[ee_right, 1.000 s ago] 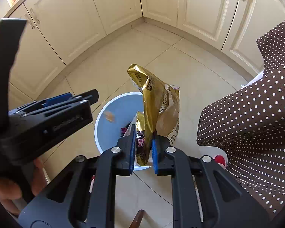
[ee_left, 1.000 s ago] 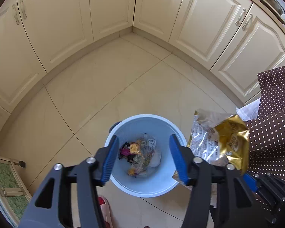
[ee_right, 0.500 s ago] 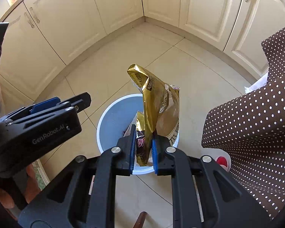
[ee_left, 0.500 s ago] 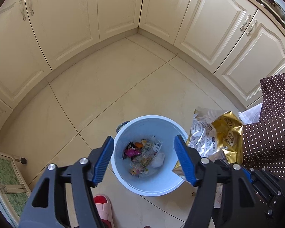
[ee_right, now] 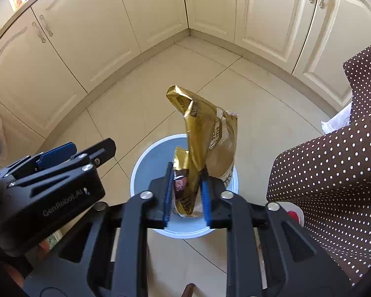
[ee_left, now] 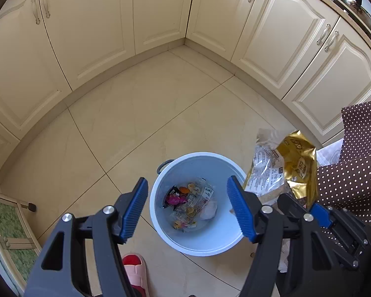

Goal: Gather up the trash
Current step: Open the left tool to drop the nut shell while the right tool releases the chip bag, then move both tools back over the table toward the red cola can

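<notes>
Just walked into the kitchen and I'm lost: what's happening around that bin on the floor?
A person with a gripper in each hand is collecting trash. The right gripper has a gold snack bag between its jaws above the pale blue bin, and those jaws are opening, so the bag is about to drop. The left gripper hovers open and empty over the bin, which already holds several wrappers.

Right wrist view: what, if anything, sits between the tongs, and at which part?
The gold snack bag, by its lower end; the right tongs are opening.

gold wrapper [ee_right: 202,133], pale blue bin [ee_left: 210,237], brown polka-dot cloth [ee_right: 329,173]
</notes>
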Demonstrator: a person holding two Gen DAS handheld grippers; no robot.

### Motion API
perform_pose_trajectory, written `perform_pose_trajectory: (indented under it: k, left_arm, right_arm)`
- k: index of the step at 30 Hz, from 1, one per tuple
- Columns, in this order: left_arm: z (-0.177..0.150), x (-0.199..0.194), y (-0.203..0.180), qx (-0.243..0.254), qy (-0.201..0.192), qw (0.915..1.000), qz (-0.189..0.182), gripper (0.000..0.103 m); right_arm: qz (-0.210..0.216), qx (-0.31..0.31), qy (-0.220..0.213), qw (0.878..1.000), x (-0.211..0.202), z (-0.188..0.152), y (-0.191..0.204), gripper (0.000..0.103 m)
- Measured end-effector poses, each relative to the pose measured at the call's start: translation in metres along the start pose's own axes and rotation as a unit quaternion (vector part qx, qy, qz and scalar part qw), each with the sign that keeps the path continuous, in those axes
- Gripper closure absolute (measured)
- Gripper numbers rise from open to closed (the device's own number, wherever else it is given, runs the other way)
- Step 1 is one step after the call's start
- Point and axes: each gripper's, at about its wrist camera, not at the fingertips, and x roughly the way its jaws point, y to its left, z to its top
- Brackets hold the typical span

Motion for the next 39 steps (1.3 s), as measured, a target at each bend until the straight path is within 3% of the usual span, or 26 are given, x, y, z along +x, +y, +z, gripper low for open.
perform_pose_trajectory:
  k: [2, 4, 21, 28, 32, 39]
  left_arm:
    - [0.0, 0.0, 0.001, -0.002, 0.0, 1.0, -0.001, 0.038]
    - [0.001, -0.001, 0.003, -0.004, -0.002, 1.0, -0.001, 0.038]
    - [-0.002, -0.028, -0.001, 0.006, -0.032, 0.9994, -0.006, 0.038]
    - [-0.009, -0.085, -0.014, -0.001, -0.081, 0.9965, -0.02, 0.038]
    - [-0.009, -0.132, -0.031, 0.011, -0.119, 0.9926, -0.022, 0.038]
    - [-0.012, -0.214, -0.093, 0.044, -0.164, 0.9832, -0.066, 0.035]
  right_arm:
    - [-0.001, 0.002, -0.002, 1.0, 0.0, 0.001, -0.003, 0.072]
    - [-0.005, 0.003, -0.005, 1.0, -0.001, 0.001, -0.005, 0.06]
    - [-0.012, -0.004, -0.028, 1.0, -0.034, -0.001, -0.018, 0.06]
    - [-0.011, -0.009, -0.069, 0.998, -0.098, -0.003, -0.027, 0.059]
    - [-0.008, -0.011, -0.112, 0.994, -0.158, -0.009, -0.04, 0.059]
    - [-0.016, 0.009, -0.194, 0.981, -0.264, -0.023, -0.079, 0.054]
